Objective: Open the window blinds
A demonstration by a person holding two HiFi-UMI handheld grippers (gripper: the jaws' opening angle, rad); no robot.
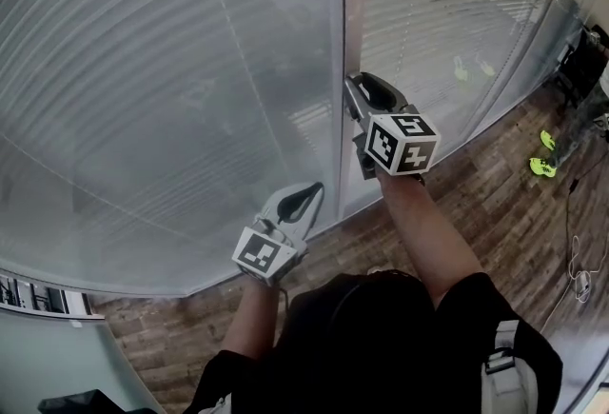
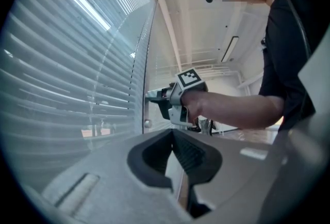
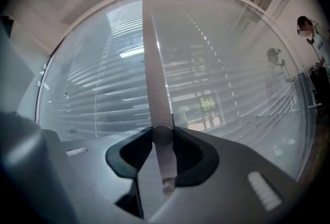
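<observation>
- Grey slatted blinds (image 1: 143,88) hang lowered straight ahead
- right gripper (image 3: 162,135) is clamped on their thin tilt wand (image 3: 153,79) beside the frame (image 1: 352,22)
- left gripper (image 2: 172,133) hangs lower, jaws together, empty

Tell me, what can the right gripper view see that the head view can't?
Only the right gripper view: the right gripper shut on the thin wand that hangs in front of the blinds, and a green tree outside between the slats.

Only the head view: the left gripper, held lower and empty, the person's arms and the wooden floor.

Both: the window blinds, and the right gripper itself, seen from behind in the head view.
</observation>
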